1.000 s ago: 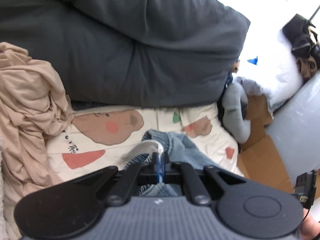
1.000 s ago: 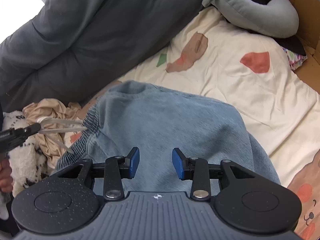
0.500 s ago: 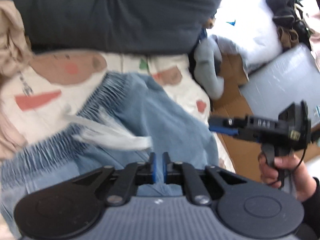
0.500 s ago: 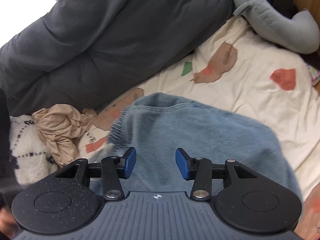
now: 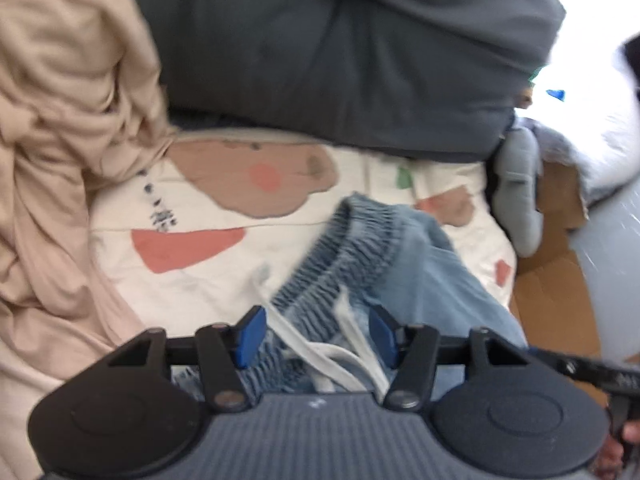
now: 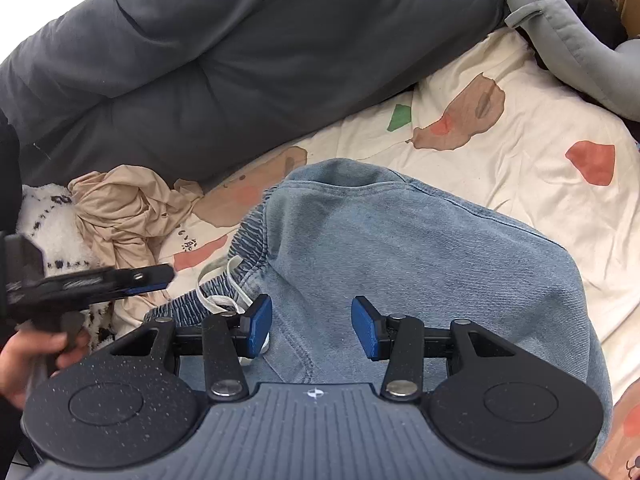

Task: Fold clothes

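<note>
The left gripper (image 5: 318, 336) is opening over the drawstring (image 5: 320, 350) – flatten the denim shorts' (image 6: 400, 248) waistband toward 10 o'clock; the right gripper (image 6: 312, 326) is half-wide, empty.

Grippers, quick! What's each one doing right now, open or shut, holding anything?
Left gripper: jaws opening, nothing pinched; the white drawstring of the blue denim pants lies loose between them.
Right gripper: open, empty, above the pants.

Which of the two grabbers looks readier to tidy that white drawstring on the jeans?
Probably the left gripper: its jaws are opening right over the drawstring and waistband. The right gripper hangs open over plain denim of the jeans.
</note>
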### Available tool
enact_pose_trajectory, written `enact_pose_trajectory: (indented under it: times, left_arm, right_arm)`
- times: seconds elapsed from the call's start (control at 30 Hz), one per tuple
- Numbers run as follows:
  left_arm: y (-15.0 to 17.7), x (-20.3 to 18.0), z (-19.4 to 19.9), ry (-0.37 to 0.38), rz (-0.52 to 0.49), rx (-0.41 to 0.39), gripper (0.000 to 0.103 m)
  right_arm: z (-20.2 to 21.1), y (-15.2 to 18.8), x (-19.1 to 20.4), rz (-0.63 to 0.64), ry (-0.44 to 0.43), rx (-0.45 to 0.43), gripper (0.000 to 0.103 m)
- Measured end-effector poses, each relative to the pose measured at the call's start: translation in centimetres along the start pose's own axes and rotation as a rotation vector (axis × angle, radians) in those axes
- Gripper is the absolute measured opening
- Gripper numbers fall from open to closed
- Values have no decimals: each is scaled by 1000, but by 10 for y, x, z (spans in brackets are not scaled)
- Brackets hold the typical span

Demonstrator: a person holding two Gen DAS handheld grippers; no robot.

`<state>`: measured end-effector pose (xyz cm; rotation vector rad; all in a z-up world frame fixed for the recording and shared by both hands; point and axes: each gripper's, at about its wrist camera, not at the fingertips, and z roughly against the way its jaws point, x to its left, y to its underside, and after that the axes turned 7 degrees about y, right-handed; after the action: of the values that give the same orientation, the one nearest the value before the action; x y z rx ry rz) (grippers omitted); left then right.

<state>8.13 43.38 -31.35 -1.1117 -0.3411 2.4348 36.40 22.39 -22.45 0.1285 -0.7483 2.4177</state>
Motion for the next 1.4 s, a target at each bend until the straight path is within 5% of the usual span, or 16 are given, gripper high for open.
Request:
enact_pose_trajectory:
  times: [0.33,0.37,0.4,0.43,0.8,1.23,1.4]
  left_arm:
    - [-6,30,-33,-37,116,40,45]
    - [-6,32,-35,-37,126,37,39]
    - [-6,34,-37,-37,135,34,14]
    - [-6,34,-35,-42,130,27,2]
    - [-4,-5,6,53,41,-49,1]
    - [36,-55,4,179,-20,47,1]
    - [59,-69,-17,237,-49,161,2]
  right_arm:
    - [-3,3,9,27,-12,18,51]
    - [-3,3,10,30,-14,17,51]
    - [-2,3,11,34,-15,16,51]
    - [-2,4,12,38,-17,16,51]
    - [0,4,8,60,15,17,51]
    - [3,7,-8,56,69,21,51]
    - [2,7,-14,56,93,20,51]
